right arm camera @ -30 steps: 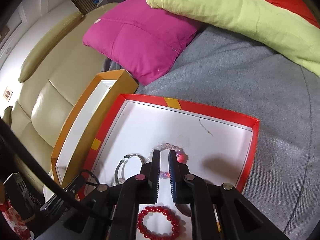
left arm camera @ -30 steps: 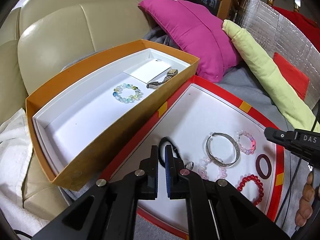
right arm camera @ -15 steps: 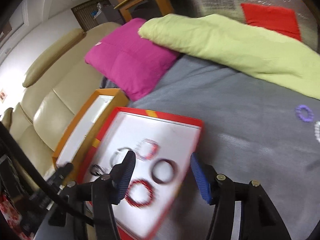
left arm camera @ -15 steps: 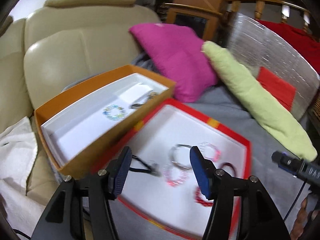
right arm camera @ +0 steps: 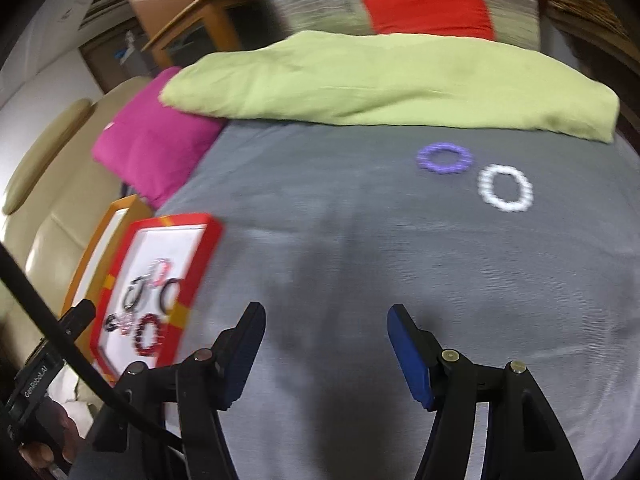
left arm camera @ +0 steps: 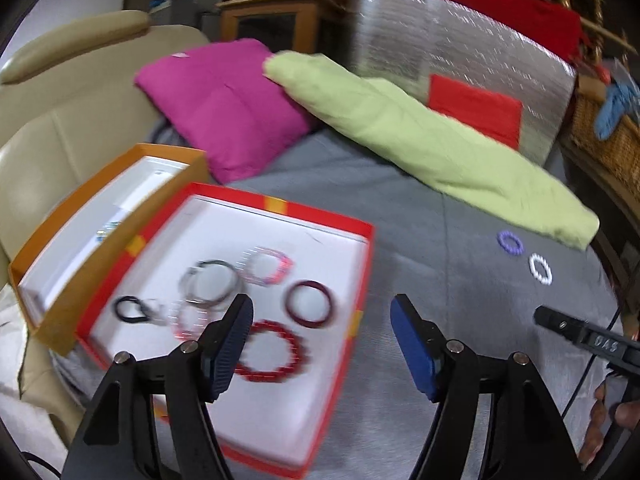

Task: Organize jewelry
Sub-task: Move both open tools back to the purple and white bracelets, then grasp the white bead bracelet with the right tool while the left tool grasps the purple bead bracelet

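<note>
A red-rimmed white tray [left arm camera: 320,216] on the grey bedspread holds several bracelets: red bead [left arm camera: 270,352], dark maroon bangle [left arm camera: 309,304], silver bangle [left arm camera: 212,286], pink bead [left arm camera: 264,266], black hair tie [left arm camera: 129,309]. The tray also shows at the left of the right wrist view [right arm camera: 206,240]. A purple bracelet [right arm camera: 444,158] and a white bracelet [right arm camera: 506,188] lie loose on the bedspread, also seen in the left wrist view, purple [left arm camera: 510,242] and white [left arm camera: 540,269]. My left gripper [left arm camera: 322,344] is open and empty over the tray's right edge. My right gripper [right arm camera: 324,354] is open and empty above bare bedspread.
An orange box [left arm camera: 100,184] with a white inside stands left of the tray on a beige sofa [left arm camera: 48,128]. A magenta cushion [left arm camera: 228,108] and a folded green blanket [left arm camera: 420,148] lie at the back. A silver panel with a red patch [left arm camera: 474,108] stands behind.
Both grippers have opened from shut and pulled up and to the right, away from the tray. The black hair tie now lies in the tray. The loose purple and white bracelets came into view.
</note>
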### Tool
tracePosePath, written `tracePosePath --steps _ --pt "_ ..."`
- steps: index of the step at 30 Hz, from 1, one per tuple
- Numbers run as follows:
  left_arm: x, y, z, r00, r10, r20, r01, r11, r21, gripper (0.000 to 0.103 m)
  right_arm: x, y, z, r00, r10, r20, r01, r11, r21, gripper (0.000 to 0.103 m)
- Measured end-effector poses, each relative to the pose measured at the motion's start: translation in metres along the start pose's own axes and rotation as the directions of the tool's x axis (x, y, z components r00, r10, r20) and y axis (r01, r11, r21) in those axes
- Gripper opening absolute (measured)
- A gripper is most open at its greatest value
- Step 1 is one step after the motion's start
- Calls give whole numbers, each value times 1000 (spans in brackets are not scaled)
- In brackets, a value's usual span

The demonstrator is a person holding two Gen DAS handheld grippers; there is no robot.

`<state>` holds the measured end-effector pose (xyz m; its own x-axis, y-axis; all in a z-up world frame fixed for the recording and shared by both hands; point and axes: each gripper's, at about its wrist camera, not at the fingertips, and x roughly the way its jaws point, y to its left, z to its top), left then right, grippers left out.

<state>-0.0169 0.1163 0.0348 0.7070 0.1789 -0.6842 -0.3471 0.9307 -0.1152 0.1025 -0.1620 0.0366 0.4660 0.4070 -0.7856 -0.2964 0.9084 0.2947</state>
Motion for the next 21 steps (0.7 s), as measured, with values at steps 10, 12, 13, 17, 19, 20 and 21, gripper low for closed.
tracePosePath --steps 10,12,13,17,19,20,21 --pt "67 -97 6 994 -59 -93 70 991 111 72 5 -126 39 992 -130 -4 128 972 197 67" --pt "75 -114 11 992 -77 -101 90 987 136 72 11 -138 52 990 -142 -7 141 968 207 67" --pt "79 -123 13 992 -81 -100 96 984 149 72 15 -143 60 989 -149 -12 148 966 212 67" --pt "91 -148 19 990 -98 -103 115 978 173 72 38 -154 85 982 -180 -63 190 956 223 52" --pt "95 -155 20 989 -111 -102 128 977 173 72 48 -156 94 976 -203 -80 216 951 221 47" --pt "97 -159 20 988 -116 -102 133 975 180 72 53 -155 98 971 -222 -94 237 948 211 45" --pt "99 -162 19 988 -114 -102 132 973 190 72 59 -154 100 964 -241 -111 259 945 199 44"
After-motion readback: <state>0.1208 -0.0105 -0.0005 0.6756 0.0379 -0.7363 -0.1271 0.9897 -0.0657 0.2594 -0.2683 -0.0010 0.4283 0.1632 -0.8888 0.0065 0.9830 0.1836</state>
